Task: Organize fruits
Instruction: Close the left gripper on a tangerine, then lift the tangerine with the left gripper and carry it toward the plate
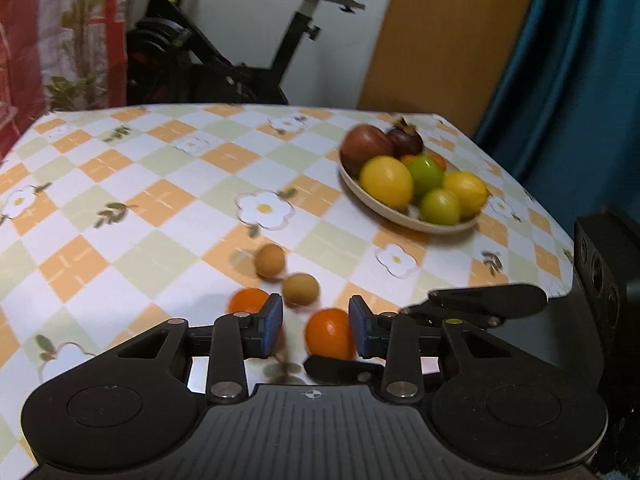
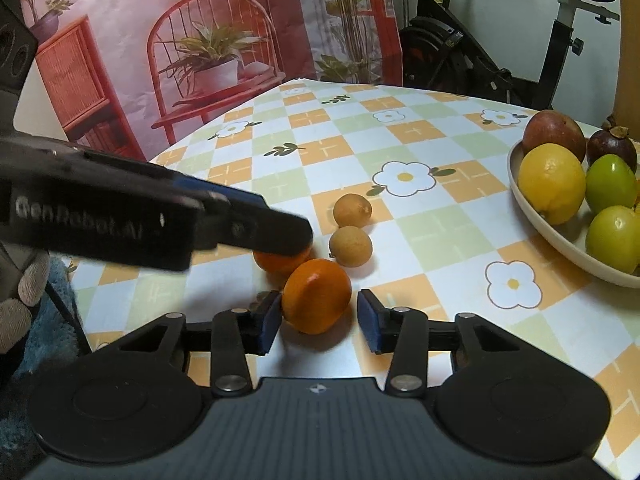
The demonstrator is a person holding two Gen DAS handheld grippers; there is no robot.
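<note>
Two oranges and two small brown fruits lay close together on the checked bench (image 2: 440, 224), well apart from the plate (image 2: 520, 200) at the right, which held lemons, green fruits and two dark red ones.

The near orange (image 2: 316, 296) sat between the pads of the right tool (image 2: 320, 316). It was a flattened fruit, tipped on its side: its stem end faced up and to the left, toward the left tool, and its broad span ran roughly across the gap between the pads. The left pad touched its skin; the right pad stood just clear of it, so the tool was not clamped and the orange rested on the bench.

The far orange (image 2: 276, 262) lay just behind it, partly hidden. From the right wrist view the tip of the left tool (image 1: 318, 328) hung over its top. From the left wrist view this orange showed beside and behind the left pad, not in the gap. The left tool's pads stood apart and pressed on nothing.

The two brown fruits (image 2: 351, 246) were round, one behind the other, the nearer one just beside the oranges.
</note>
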